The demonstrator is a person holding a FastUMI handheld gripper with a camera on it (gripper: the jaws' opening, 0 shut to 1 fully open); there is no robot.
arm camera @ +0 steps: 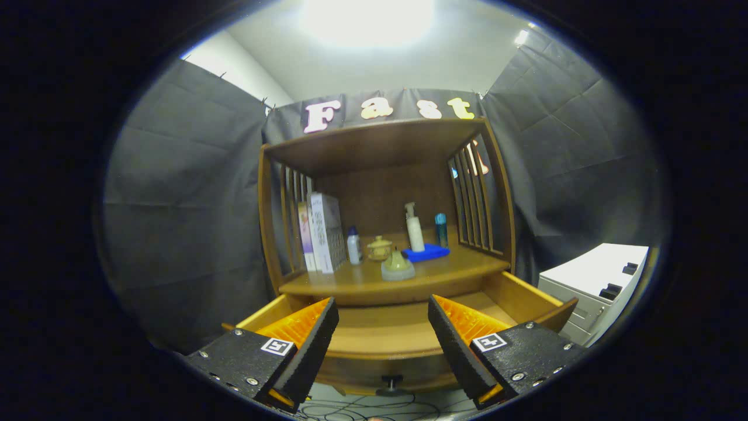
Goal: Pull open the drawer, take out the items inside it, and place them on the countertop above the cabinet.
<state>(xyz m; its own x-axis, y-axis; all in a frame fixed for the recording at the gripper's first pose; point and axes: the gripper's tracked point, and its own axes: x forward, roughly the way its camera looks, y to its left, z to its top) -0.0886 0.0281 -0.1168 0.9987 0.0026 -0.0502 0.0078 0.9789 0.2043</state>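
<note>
Wooden drawer (380,327) is standing open below the surface (450,270); hand-held gripper (383,327) is hanging spread wide, gripping nothing.

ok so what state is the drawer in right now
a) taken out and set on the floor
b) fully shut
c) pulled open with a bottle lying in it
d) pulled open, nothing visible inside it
d: the drawer stands pulled out below the countertop, its visible wooden bottom bare between the fingers of the open gripper, which holds nothing.
</note>
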